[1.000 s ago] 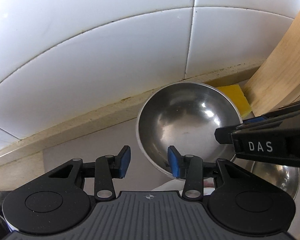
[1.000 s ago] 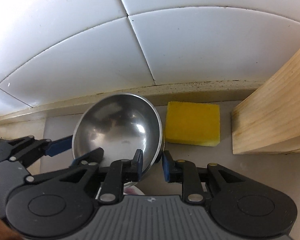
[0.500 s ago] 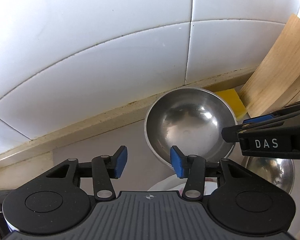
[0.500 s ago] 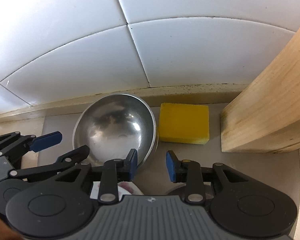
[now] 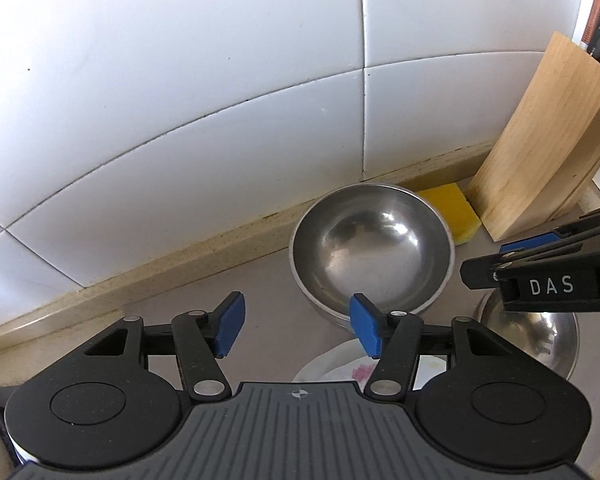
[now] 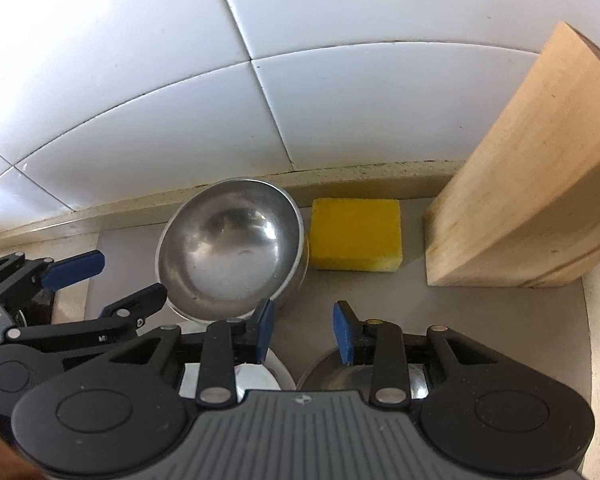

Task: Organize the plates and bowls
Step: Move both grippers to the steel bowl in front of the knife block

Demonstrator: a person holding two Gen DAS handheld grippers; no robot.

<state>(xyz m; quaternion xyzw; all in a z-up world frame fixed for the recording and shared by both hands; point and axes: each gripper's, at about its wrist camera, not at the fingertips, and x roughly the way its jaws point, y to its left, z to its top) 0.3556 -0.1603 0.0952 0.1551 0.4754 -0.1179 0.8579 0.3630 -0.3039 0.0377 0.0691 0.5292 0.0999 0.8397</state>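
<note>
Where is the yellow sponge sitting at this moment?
In the right wrist view the yellow sponge lies flat on the counter by the tiled wall, between the steel bowl on its left and the wooden block on its right.

You could read one marking only: "DAS", in white capital letters, stood on the black side of the right gripper [image 5: 540,246], which reached in at about three o'clock of the left wrist view. A small marking on the left gripper [image 6: 96,284], at about eight o'clock of the right wrist view, was too tiny to read.
</note>
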